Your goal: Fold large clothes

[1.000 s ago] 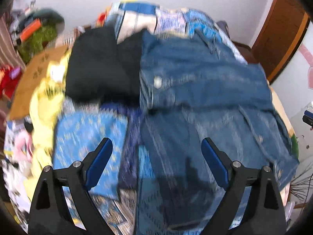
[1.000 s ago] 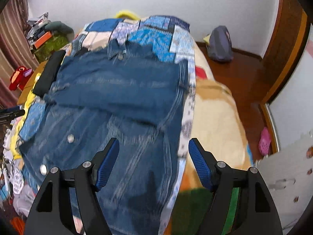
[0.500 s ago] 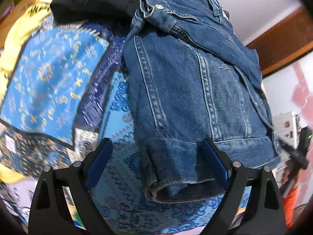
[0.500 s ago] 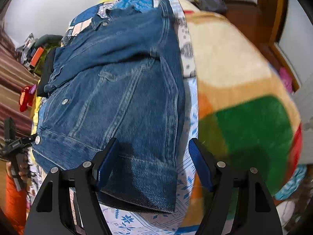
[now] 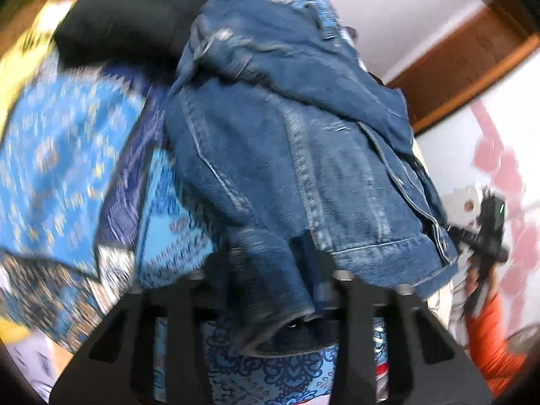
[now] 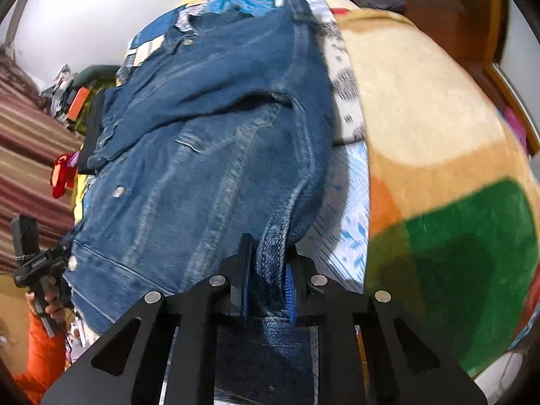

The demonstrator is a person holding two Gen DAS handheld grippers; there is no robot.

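A blue denim jacket (image 5: 303,141) lies on the bed with its sleeves folded across the chest. It also shows in the right wrist view (image 6: 209,141). My left gripper (image 5: 270,270) is shut on the jacket's bottom hem at its left corner, and denim hides the fingertips. My right gripper (image 6: 266,273) is shut on the hem at the right corner, with a fold of denim pinched between the blue pads (image 6: 289,287). Both corners are raised a little off the bed.
A blue patterned bedspread (image 5: 60,155) covers the bed, with a black garment (image 5: 128,17) at the far left. An orange, cream and green blanket (image 6: 438,175) lies to the right of the jacket. The wall and a wooden door frame (image 5: 472,54) stand behind.
Both grippers were open above the hem half a second ago. Now both have closed on the hem corners and the denim bunches up at the fingers.
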